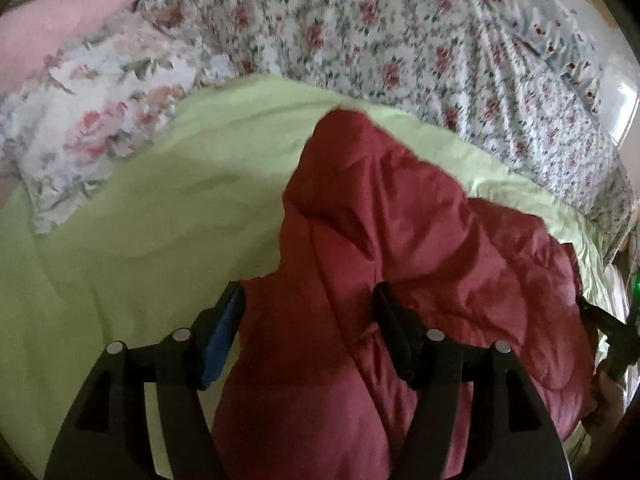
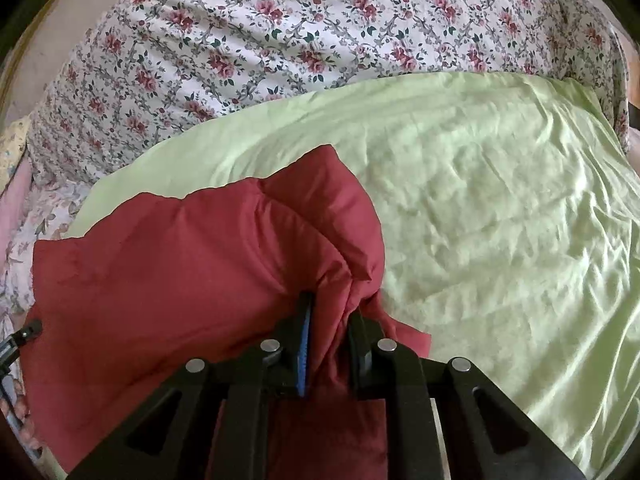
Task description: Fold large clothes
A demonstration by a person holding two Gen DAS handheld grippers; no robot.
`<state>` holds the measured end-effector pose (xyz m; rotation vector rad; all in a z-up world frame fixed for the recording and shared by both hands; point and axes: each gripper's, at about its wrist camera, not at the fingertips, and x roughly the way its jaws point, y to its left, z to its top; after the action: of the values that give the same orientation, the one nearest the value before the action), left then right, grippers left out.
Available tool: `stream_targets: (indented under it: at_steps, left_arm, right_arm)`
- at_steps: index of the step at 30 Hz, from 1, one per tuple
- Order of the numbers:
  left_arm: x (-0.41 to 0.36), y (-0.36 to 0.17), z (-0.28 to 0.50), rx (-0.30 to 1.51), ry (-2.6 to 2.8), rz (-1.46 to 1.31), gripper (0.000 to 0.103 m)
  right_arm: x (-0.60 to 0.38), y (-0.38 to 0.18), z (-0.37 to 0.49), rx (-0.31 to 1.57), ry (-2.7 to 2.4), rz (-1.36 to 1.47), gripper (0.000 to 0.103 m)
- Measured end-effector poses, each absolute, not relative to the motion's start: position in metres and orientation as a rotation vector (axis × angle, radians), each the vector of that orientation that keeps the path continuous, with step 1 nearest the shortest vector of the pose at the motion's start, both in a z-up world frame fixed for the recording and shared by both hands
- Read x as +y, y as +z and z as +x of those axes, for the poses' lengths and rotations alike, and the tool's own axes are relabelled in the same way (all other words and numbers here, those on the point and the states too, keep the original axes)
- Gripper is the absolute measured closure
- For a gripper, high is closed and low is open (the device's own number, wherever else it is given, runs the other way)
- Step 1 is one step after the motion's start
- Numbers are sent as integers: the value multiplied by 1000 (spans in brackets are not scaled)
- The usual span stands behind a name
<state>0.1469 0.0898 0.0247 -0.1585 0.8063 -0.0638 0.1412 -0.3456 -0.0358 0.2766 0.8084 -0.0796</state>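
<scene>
garment: red quilted jacket [image 2: 168, 264], bunched on the green sheet [image 2: 500, 208], near its edge toward the floral bedspread [image 2: 280, 40]
left gripper [image 1: 308, 320]: jaws wide apart, straddling a puffy ridge of the jacket, pads not pressing, holds nothing
right gripper [image 2: 332, 328]: nearly closed, pinching a gathered fold at the jacket's right edge
step (my read): a fold in progress, left side let go, right still carrying its corner
do it well: keep the right pinch firm, lay its edge flat onto the jacket body, not onto the sheet; left should re-grip a seam edge, not the padded bulk
risk: thick padding springs back; slick shell may slip from the pinch
</scene>
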Motion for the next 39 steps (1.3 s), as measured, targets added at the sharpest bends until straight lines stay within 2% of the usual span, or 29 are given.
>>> stream_targets:
  at_steps: [7, 14, 19, 22, 24, 25, 29, 39]
  left_arm:
    - [55, 58, 108, 721, -204, -57, 37]
    - [2, 47, 89, 778, -384, -7, 37]
    - [-27, 24, 85, 843, -391, 77, 37]
    - [-30, 8, 91, 878, -360, 101, 37]
    - [-28, 3, 92, 882, -358, 91, 37]
    - [-27, 2, 94, 886, -357, 87, 37]
    - [-25, -3, 91, 889, -342, 79, 35]
    - [-7, -11, 94, 900, -311, 15, 35]
  right_arm:
    - [-347, -37, 143, 809, -75, 282, 88]
    - [-351, -36, 143, 797, -52, 313, 87]
    - [-354, -30, 138, 793, -34, 359, 78]
    - [-351, -11, 119, 729, -52, 372, 59]
    - [-340, 7, 99, 659, -59, 334, 42]
    - [-333, 14, 90, 634, -56, 312, 40]
    - [-297, 23, 67, 660, 61, 230, 38]
    - [-242, -18, 44, 786, 132, 55, 37]
